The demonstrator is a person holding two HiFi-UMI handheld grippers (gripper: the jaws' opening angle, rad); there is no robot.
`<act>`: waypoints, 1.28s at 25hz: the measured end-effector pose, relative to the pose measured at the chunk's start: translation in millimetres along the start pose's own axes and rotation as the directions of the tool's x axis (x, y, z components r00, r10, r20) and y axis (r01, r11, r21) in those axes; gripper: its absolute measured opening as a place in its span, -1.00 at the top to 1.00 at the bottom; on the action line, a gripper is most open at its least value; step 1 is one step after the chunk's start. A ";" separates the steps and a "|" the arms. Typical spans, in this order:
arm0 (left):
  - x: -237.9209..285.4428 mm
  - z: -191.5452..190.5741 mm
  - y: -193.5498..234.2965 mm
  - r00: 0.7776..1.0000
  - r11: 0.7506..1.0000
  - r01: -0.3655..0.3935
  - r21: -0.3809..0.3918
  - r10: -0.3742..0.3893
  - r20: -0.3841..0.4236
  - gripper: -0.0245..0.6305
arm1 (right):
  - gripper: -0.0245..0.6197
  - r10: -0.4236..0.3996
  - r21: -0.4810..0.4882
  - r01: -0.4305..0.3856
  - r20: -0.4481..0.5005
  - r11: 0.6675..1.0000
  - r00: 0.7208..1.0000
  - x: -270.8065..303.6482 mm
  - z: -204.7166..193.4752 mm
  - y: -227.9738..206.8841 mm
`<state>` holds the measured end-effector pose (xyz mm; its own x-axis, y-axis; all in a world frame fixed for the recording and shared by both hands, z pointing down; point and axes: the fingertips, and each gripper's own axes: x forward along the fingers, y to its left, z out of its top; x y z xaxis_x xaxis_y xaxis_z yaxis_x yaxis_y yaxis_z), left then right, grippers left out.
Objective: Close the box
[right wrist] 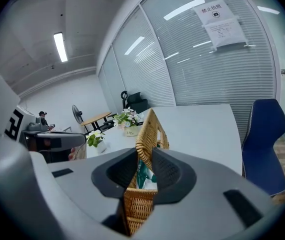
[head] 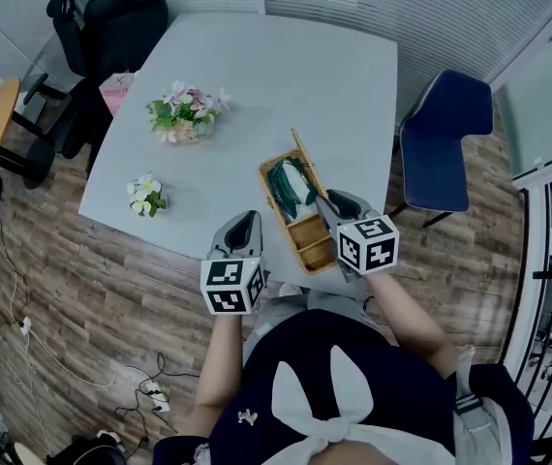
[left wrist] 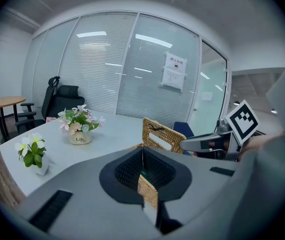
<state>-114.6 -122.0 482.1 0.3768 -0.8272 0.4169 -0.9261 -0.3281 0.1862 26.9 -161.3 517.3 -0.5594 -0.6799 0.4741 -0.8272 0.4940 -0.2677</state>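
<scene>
On the pale table [head: 286,76], the wicker box [head: 307,236] sits at our edge with its lid [right wrist: 150,129] upright. Our right gripper [right wrist: 143,153] pinches the lid. Left of the box, our left gripper [left wrist: 142,158] has its jaws together, empty. We judge the closing itself is still left to do.

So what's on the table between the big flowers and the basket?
Nothing. In the head view the stretch of white table between the big flowers and the basket is bare.

Both tilt slightly downward: left gripper [head: 249,219] pinched together, empty, right gripper [head: 327,201] clamped on the wicker lid [right wrist: 150,129].
</scene>
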 end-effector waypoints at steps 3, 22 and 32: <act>0.1 -0.3 0.9 1.000 1.000 -0.002 -0.003 0.002 0.002 0.85 | 0.63 0.005 -0.019 -0.005 -0.007 1.000 1.000 1.5 -1.2 3.3; -2.1 -2.0 5.9 1.000 1.000 -0.019 -0.016 0.019 0.006 0.85 | 0.60 0.047 -0.143 -0.055 -0.060 0.988 0.997 11.1 -12.3 26.5; -4.0 -4.7 8.7 1.000 0.999 -0.027 -0.021 0.027 0.004 0.85 | 0.59 0.045 -0.232 -0.063 -0.083 0.971 0.996 17.5 -19.9 37.1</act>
<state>-124.1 -119.4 486.2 0.3513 -0.8376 0.4183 -0.9355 -0.2957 0.1936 -12.6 -144.0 532.3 -0.5900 -0.6095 0.5296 -0.7555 0.6482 -0.0956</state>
